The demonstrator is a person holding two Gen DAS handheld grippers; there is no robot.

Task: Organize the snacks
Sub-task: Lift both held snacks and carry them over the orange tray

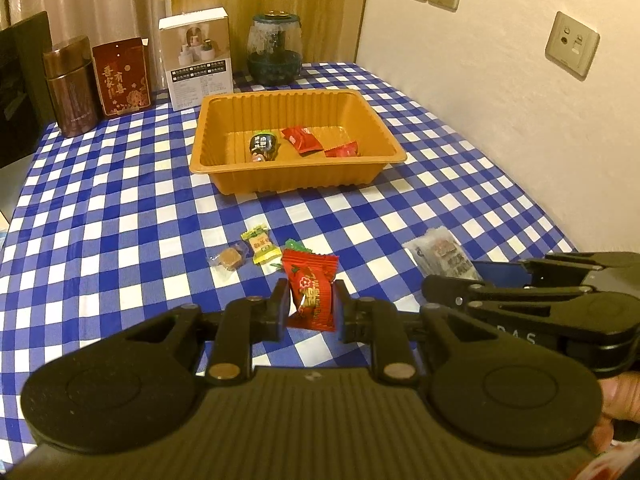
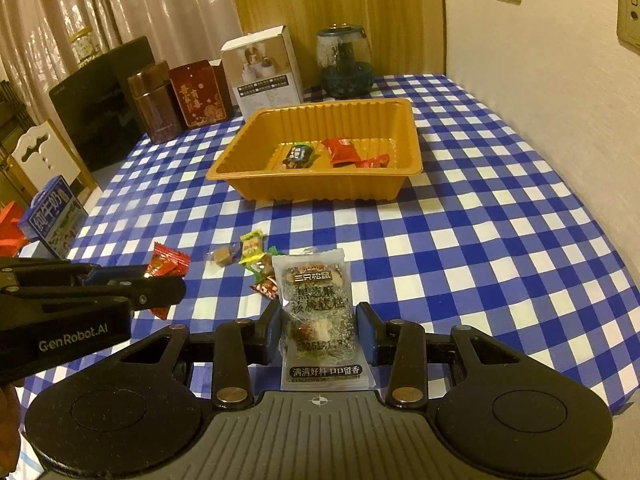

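Left claw grips a red candy, right claw a sesame cake packet; orange tray holds three snacks, several wait on the desk.

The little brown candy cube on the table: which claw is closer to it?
Left. The left claw, shut on a red candy, hangs just right of the brown cube. The right claw, gripping a clear snack packet, is farther right.

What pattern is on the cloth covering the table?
The tablecloth has a blue and white check; the right wrist view shows it best.
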